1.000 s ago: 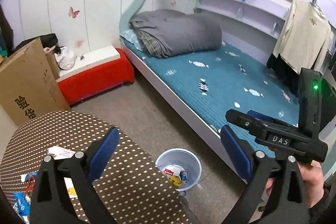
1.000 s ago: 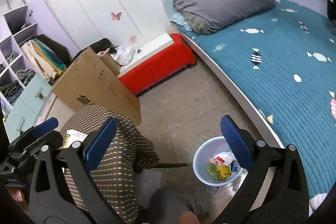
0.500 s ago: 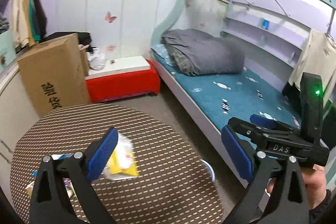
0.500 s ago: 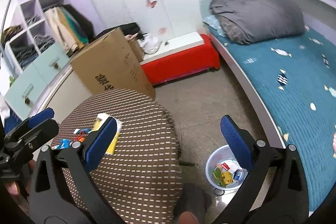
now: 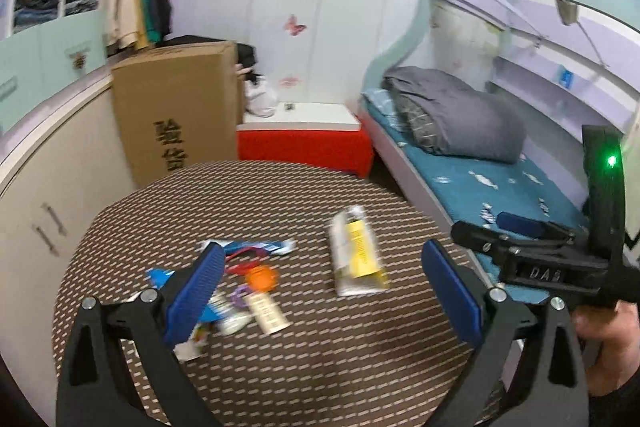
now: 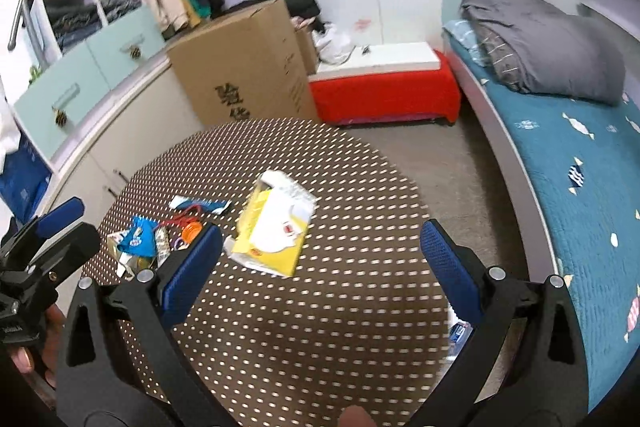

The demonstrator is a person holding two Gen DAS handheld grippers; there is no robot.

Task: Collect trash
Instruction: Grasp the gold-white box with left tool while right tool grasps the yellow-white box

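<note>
Your left tool's near finger covers part of the small wrapper pile, and motion blur smears its print and that of the yellow packet. From the right wrist, the worktop edge and the tool's finger hide nearly all of the bin.

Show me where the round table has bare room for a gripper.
The table is bare along its near edge and right of the yellow packet. The wrapper pile crowds the left side. Both grippers, left and right, are open.
</note>
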